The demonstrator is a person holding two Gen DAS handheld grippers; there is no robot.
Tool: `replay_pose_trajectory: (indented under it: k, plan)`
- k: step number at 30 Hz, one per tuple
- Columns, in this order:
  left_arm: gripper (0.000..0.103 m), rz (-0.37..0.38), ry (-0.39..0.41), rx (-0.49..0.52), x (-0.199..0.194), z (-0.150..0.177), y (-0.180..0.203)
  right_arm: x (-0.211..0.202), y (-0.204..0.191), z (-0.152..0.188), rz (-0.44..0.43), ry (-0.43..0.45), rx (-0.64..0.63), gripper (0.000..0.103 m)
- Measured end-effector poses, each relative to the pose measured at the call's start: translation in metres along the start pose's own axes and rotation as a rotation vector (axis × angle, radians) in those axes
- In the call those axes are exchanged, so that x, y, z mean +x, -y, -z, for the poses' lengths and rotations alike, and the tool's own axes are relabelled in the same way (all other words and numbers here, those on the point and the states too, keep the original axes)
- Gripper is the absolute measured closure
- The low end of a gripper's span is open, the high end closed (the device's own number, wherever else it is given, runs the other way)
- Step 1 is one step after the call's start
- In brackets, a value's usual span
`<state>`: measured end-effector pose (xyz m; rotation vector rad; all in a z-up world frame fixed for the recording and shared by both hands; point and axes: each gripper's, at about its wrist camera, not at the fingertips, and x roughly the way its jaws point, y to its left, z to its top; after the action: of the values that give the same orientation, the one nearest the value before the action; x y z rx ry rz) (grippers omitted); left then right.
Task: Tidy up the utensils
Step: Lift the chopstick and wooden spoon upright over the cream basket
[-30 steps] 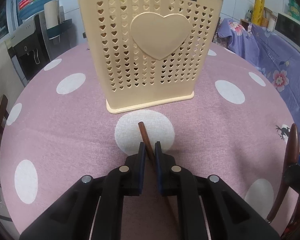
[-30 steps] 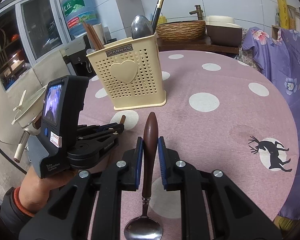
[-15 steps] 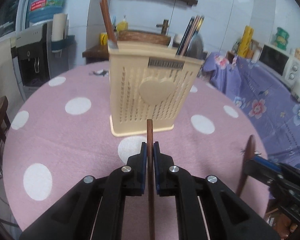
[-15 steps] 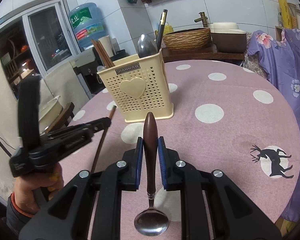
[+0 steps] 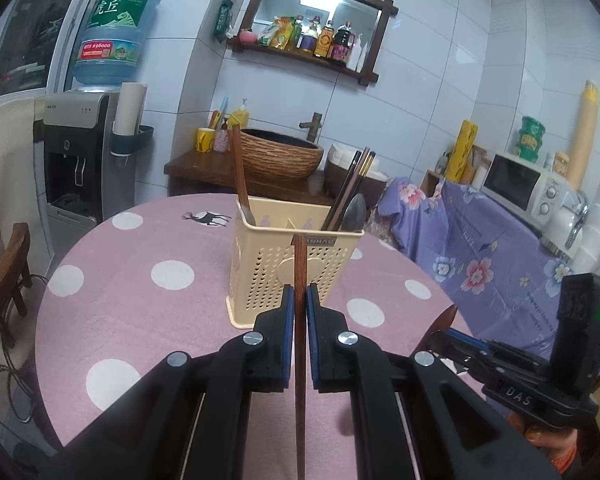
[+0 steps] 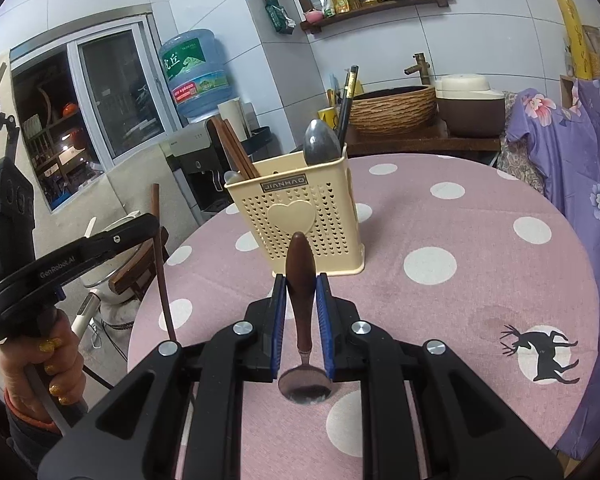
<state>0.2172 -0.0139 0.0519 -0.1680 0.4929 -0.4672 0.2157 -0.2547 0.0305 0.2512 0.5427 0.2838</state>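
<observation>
A cream perforated utensil holder [image 5: 276,272] [image 6: 300,216] stands on the pink dotted table [image 5: 140,308] and holds chopsticks and a spoon. My left gripper [image 5: 299,300] is shut on a brown wooden chopstick [image 5: 300,276], upright in front of the holder; it also shows in the right wrist view [image 6: 162,264] at the left. My right gripper [image 6: 302,292] is shut on the brown handle of a metal spoon [image 6: 300,280], bowl toward the camera, above the table short of the holder. The right gripper shows at the lower right of the left wrist view [image 5: 452,340].
A water dispenser [image 5: 88,152] and a wooden chair [image 5: 8,272] stand left of the table. A counter with a woven basin [image 5: 280,156] is behind it. A purple flowered cloth [image 5: 480,248] with a microwave [image 5: 524,188] lies to the right.
Both grippers have risen and tilted up. The left one lifted the chopstick off the table and turned it upright; the holder now sits lower and farther in both views.
</observation>
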Motion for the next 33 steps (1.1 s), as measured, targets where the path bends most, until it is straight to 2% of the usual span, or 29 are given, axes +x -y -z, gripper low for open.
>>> replay_pose_trajectory:
  k: [24,28,33]
  plan:
    - [0.096,0.017,0.054,0.021,-0.003,-0.022,0.003,-0.004,-0.011,-0.028,-0.016,0.04,-0.055,0.087]
    - [0.096,0.032,0.07,0.027,-0.004,-0.037,0.005,-0.002,-0.016,-0.045,-0.038,0.048,-0.07,0.087]
    - [0.096,0.014,0.142,0.063,-0.008,-0.082,0.013,-0.002,-0.032,-0.09,-0.042,0.103,-0.121,0.087]
